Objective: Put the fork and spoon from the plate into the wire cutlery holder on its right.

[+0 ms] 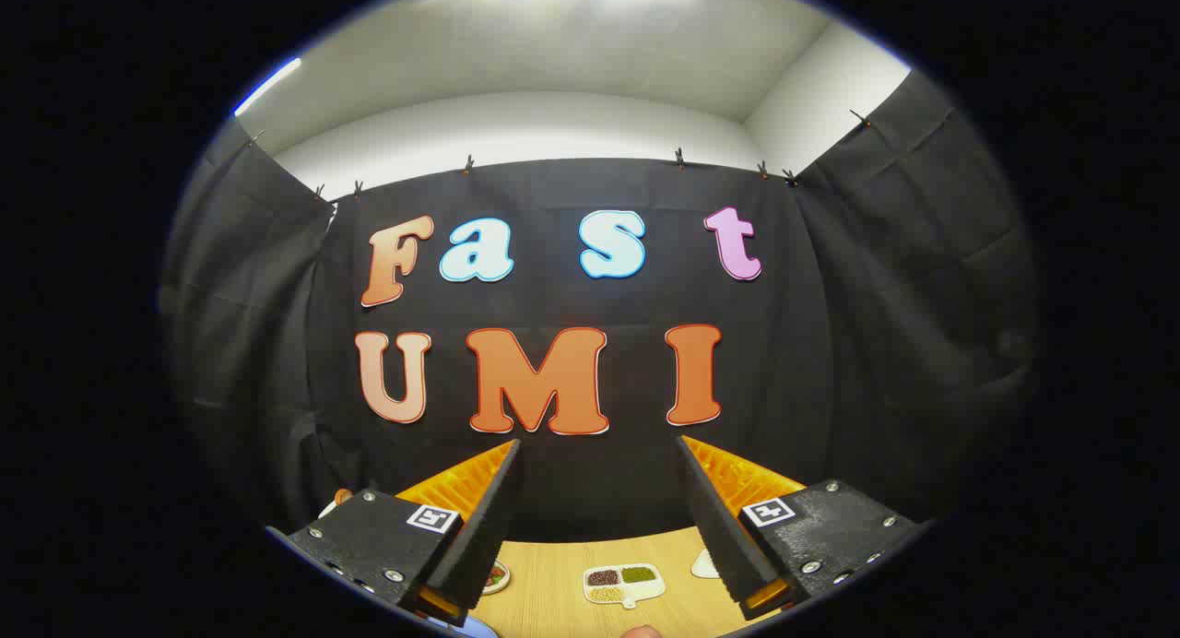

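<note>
My gripper [599,444] is held high and points at the booth's black wall, its two fingers spread wide apart with nothing between them. Far below, between the fingers, lies a wooden table [553,596]. The plate, the fork, the spoon and the wire cutlery holder cannot be made out from here.
On the table sits a small white divided dish [624,583] with dark, green and pale fillings. A round plate edge [497,578] peeks out beside the left finger, and a white object [705,564] beside the right finger. Black cloth walls close the booth on three sides.
</note>
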Motion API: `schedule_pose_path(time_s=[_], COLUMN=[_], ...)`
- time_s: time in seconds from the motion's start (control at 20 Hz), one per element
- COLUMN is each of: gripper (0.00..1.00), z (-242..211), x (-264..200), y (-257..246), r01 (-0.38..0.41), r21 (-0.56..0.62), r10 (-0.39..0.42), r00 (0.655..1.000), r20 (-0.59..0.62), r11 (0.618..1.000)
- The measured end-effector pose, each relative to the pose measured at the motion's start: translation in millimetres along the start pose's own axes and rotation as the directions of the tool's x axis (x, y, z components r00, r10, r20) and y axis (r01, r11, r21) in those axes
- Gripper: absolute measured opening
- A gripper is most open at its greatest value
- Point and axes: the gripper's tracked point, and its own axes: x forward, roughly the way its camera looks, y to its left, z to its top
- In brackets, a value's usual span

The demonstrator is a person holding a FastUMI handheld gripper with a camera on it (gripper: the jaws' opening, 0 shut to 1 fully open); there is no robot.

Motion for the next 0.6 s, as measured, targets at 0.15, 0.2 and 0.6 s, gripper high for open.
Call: schedule_pose_path(time_s=[0.15, 0.2, 0.6], gripper=[0.96, 0.96, 0.96], z=[0.9, 3.8, -1.2], x=[2.1, 2.5, 3.3], y=[0.7, 0.7, 9.4], r01=[0.008, 0.012, 0.007], r21=[-0.002, -0.004, 0.003], r10=[-0.008, -0.012, -0.007], r00=[1.000, 1.000, 1.000], r20=[-0.009, -0.001, -0.017], r11=[1.000, 1.000, 1.000])
